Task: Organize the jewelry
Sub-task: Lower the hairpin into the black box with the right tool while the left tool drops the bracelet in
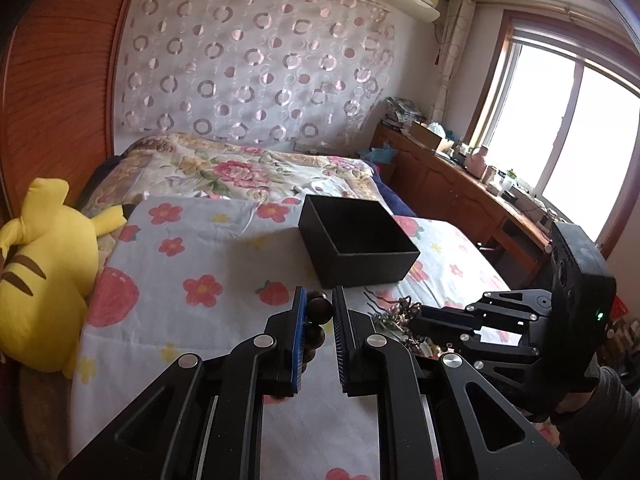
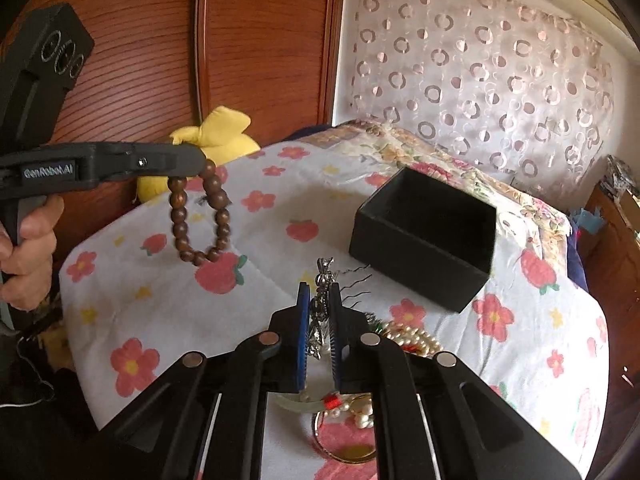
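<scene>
Dangling from the left gripper (image 1: 320, 312), whose jaws are clamping it, the brown wooden bead bracelet (image 2: 202, 216) is hanging well short of the open black box (image 1: 358, 246) at 1 o'clock; the right gripper (image 2: 319, 312) is pinching a silver chain (image 2: 320, 316).

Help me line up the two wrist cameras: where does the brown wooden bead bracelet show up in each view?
Left wrist view: the wooden bead bracelet sits bottom centre, pinched between the left gripper fingers, partly hidden.
Right wrist view: the bracelet hangs in full at centre left, dangling from the left gripper tip above the floral sheet.
Shared landmark: the open black box on the bed.
</scene>
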### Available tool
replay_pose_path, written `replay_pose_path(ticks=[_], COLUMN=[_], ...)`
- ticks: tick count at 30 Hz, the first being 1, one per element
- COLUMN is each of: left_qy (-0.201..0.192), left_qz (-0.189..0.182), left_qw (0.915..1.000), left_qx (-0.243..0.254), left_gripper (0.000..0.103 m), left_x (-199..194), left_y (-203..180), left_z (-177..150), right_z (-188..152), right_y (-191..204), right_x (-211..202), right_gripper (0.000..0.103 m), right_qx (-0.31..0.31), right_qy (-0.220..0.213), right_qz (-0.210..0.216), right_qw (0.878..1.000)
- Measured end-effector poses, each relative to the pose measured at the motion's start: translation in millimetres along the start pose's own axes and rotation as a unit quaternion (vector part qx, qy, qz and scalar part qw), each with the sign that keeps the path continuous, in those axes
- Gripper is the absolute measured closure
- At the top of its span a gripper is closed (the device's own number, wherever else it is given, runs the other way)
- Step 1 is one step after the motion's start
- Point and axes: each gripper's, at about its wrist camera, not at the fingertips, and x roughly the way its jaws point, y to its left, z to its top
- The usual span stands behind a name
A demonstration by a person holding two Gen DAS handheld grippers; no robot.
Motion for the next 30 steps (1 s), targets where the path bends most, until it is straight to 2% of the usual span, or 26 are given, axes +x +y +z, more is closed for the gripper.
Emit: replay_pose_path(ticks=[6,15,23,30], left_qy=[-0.011,-0.028,-0.023,0.008], left_qz=[-0.010,-0.031,-0.030,-0.020], left_qw=[0.9998,0.9990,0.9989,0.9994], left_qx=[0.011,0.020,0.026,0.027], left_gripper=[0.091,0.091,0.091,0.091], left_x=[1.8,17.4,54.3,102.7], left_y=[-10.2,-26.0,-44.6,-48.2], left_z=[19.4,67.7,111.4,129.3], right_z=[16.5,43.5,53.5,58.2], right_y=[-16.4,-61.0,-86.8,-105.5], right_x=[-18.4,-32.9,-26.1,-13.1], right_gripper=[0.093,0.093,0.093,0.093], right_qx=[0.005,0.016,0.017,0.038], right_qy=[-0.025,-0.060,-0.071,-0.074], right_qz=[-0.008,-0.028,-0.034,-0.019], right_qw=[1.000,0.998,0.997,0.996])
